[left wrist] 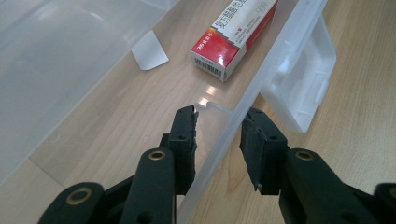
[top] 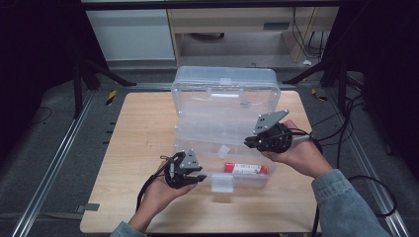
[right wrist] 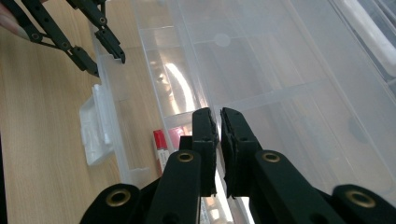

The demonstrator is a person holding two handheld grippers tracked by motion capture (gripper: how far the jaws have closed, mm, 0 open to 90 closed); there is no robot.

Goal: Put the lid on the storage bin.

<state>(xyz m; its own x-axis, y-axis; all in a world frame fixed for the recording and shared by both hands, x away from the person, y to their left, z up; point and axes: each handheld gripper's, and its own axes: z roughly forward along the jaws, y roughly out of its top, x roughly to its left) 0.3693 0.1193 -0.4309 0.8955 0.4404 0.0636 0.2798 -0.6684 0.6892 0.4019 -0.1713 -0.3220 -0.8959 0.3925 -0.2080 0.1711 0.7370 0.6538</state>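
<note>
The left tongs (left wrist: pixel 219 133) straddle the front wall of the clear plastic box (top: pixel 225 94), one jaw inside the tray and one outside; the jaws stand a little apart with the thin wall running between them, and I cannot tell whether the pads press on it. In the high view these left tongs (top: pixel 197 177) sit at the box's near left corner, carried in the person's left hand (top: pixel 160 190). The right tongs (right wrist: pixel 218 122) are drawn together with only a sliver of gap and nothing between the jaws; they point across the box's open tray. From above, the right tongs (top: pixel 249 140) hang over the right side of the box, in the right hand (top: pixel 296 153), whose denim sleeve (top: pixel 346 207) comes in from the lower right.

The table (top: pixel 143 143) is light wood, and the box stands on its middle. The box is open: its lid is raised at the back, tilted away from the person, and the shallow tray lies flat toward the person. A latch flap (top: pixel 222 182) hangs from the middle of the tray's front wall, just to the right of the left tongs.

Inside the tray, near the front right corner, a red and white carton (top: pixel 246 169) lies flat, its barcode end turned toward the left tongs. A small white slip (left wrist: pixel 149 50) lies on the tray floor just beside the carton.
</note>
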